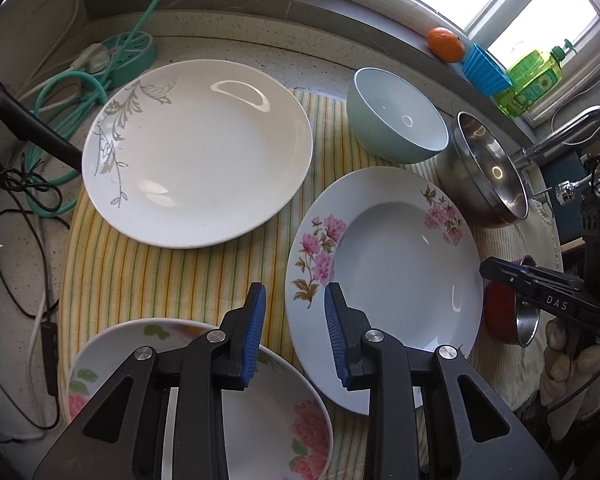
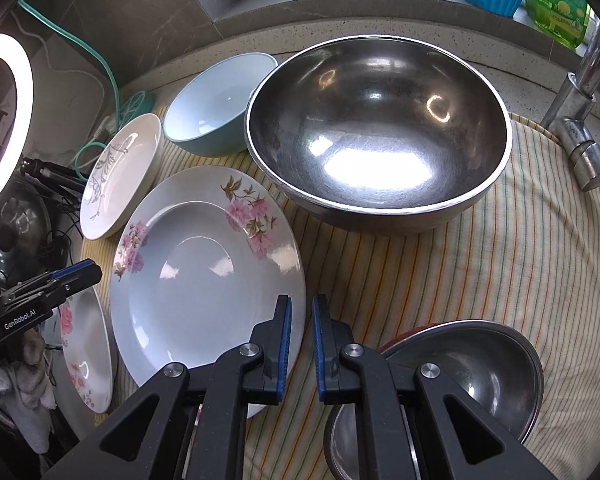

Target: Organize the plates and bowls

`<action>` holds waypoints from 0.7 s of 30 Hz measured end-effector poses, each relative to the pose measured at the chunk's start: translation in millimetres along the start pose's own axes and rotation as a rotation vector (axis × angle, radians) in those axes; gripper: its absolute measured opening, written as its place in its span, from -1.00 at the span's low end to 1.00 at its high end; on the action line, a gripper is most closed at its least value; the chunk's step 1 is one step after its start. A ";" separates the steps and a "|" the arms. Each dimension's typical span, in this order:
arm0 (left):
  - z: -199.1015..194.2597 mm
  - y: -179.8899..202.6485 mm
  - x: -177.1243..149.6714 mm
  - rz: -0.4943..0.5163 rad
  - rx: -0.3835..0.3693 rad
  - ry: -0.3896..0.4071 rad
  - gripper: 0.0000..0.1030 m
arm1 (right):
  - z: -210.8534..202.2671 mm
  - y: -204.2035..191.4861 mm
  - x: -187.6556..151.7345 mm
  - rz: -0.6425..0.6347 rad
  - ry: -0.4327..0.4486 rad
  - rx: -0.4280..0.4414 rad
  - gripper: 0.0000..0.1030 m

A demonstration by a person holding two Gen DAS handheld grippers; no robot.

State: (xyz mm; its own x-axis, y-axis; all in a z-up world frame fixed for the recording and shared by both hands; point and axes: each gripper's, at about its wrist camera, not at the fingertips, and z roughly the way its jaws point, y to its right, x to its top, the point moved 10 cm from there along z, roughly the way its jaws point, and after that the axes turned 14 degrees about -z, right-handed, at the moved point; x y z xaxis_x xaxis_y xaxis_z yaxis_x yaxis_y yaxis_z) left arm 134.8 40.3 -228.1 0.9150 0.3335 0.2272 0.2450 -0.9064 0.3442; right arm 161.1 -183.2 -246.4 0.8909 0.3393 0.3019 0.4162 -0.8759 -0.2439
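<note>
Plates and bowls lie on a striped cloth (image 2: pixel 500 240): a glossy pink-flowered plate (image 2: pixel 204 276), a round steel bowl (image 2: pixel 376 132) (nothing inside) and a smooth blue bowl (image 2: pixel 216 108). The left gripper (image 1: pixel 295 308) stands apart, holding nothing; the right gripper (image 2: pixel 301 316) is nearly together, also holding nothing.

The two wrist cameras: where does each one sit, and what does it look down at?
Left wrist: on the left gripper, looking steeply down at the leaf plate and flower plate; the right gripper and a gloved hand show.
Right wrist: on the right gripper, looking down at the steel bowl; the left gripper shows.
Shared: flower plate, blue bowl, striped cloth.
</note>
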 end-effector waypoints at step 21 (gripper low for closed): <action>19.1 4.3 -0.1 0.010 -0.016 -0.065 -0.61 | 8.0 -3.2 4.1 0.007 -0.042 0.017 -0.81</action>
State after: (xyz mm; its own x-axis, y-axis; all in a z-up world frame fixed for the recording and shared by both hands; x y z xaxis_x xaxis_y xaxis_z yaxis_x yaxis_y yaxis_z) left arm 141.9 31.5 -244.1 0.9366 0.3060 0.1709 0.2307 -0.9053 0.3567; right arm 164.8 -176.2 -251.8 0.9004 0.3482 0.2609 0.4131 -0.8724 -0.2613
